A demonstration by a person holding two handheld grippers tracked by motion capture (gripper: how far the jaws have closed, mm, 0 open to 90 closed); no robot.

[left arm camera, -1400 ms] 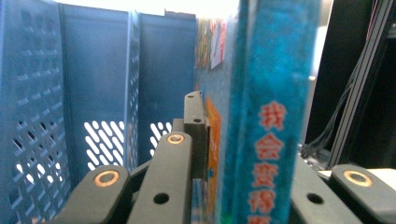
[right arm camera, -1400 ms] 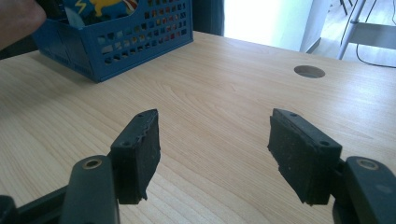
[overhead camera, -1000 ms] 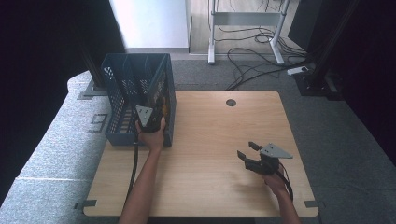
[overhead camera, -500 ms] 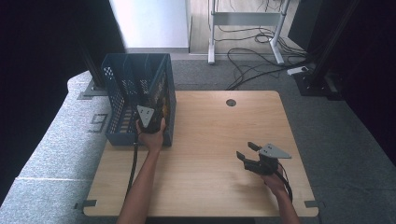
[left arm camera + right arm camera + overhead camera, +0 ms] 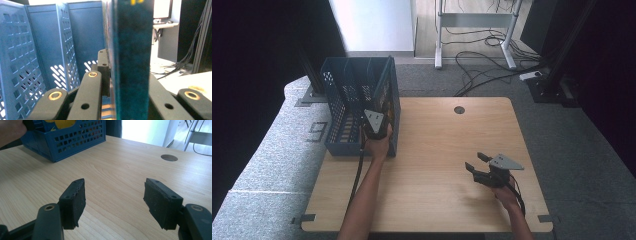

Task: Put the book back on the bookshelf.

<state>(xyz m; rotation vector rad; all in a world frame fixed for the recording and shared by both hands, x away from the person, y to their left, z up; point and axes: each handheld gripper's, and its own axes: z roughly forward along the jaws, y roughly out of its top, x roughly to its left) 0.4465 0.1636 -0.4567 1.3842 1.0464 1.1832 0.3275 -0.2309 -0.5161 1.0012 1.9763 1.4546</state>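
Little has changed: the left gripper (image 5: pixel 379 116) stays clamped on the book (image 5: pixel 132 60) in the blue rack (image 5: pixel 343 95), not yet released, while the right gripper (image 5: pixel 477 162) waits wide open, empty

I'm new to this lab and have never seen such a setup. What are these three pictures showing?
A person sits at a wooden table and holds a hand-operated two-jaw gripper in each hand. The high view looks down from above; the other two pictures come from cameras riding on each gripper. The left gripper is shut on the edge of a dark teal book standing in a blue perforated crate at the table's left side. The right gripper hovers open above the bare wood, holding nothing. A round cable hole sits near the far edge.
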